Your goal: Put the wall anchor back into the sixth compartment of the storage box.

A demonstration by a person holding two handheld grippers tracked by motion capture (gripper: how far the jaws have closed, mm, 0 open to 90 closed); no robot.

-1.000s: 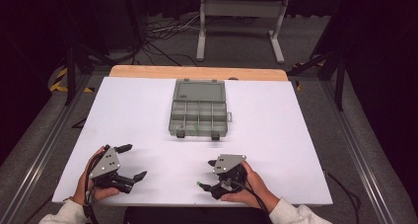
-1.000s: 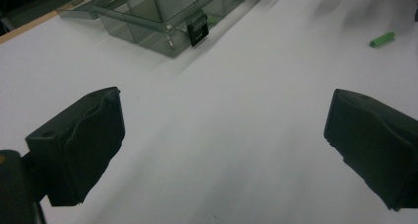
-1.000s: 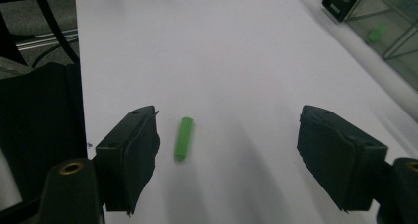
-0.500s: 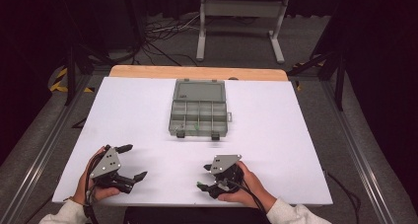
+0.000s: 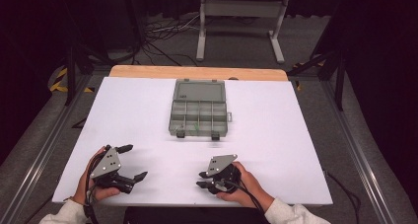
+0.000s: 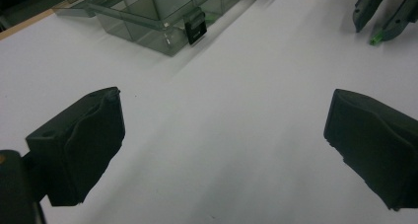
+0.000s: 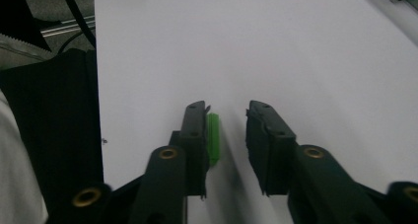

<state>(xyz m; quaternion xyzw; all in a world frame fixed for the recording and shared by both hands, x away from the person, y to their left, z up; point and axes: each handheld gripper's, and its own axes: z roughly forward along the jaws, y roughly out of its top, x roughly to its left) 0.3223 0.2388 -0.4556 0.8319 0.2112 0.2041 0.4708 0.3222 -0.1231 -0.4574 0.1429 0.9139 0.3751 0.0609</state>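
Green piece (image 7: 213, 137), a small bright plastic bit, lies against the inner face of one jaw of the right gripper (image 7: 226, 115), with a clear gap between it and the other jaw, so the pads do not pinch it; these jaws have just been closing and stand narrowly apart with the piece between them. In the left gripper view the same green piece (image 6: 377, 37) shows at the tip of that far gripper, low over the white sheet. The right gripper (image 5: 203, 179) sits near the front edge of the table, held in the person's right hand (image 5: 241, 184). Well apart to its side, the left gripper (image 5: 133, 162) rests in the left hand (image 5: 91, 184) with its jaws spread wide and nothing between them, white sheet (image 6: 236, 135) showing in the gap. Farther out, toward the middle of the table (image 5: 197, 72), stands a grey compartment box (image 5: 199, 108) with its lid open, two dark latches on its near wall.
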